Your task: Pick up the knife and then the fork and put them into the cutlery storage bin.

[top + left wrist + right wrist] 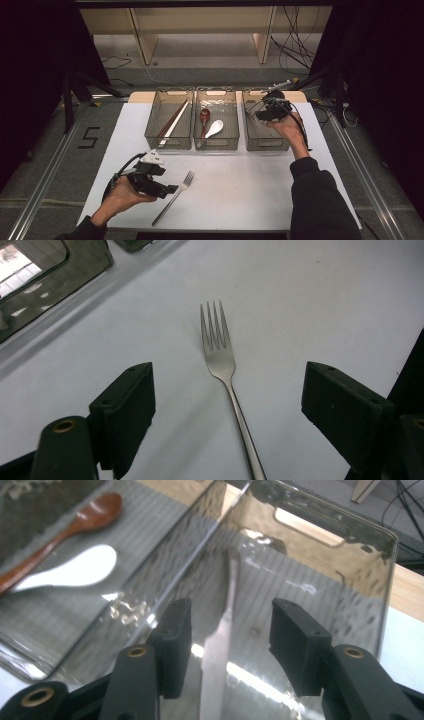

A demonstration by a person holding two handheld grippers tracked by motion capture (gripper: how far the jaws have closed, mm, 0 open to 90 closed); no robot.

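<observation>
Fork (220,352) lies flat on the white table (240,195), straight ahead of my left gripper (227,405), handle running back between the jaws, tines pointing away. Jaws stand wide, nothing in them. My right gripper (227,630) hovers over the rightmost bin (350,535), jaws parted about halfway, empty; a piece of cutlery, I think a knife (222,630), lies on the bin floor right below them.

Risks: the fork is thin and flat on the surface, so I judge the pads could scrape the table and skate the handle sideways instead of lifting it. Closing too near the tines could tip it out on the way up. On the right, the bin wall sits close beside the jaws; a careless move could knock the bin.

Count: one fork on the table, three bins, chopsticks (172,122) in the left bin, probably one pair, two spoons in the middle bin, brown spoon (75,522) and white spoon (75,570), two grippers.
</observation>
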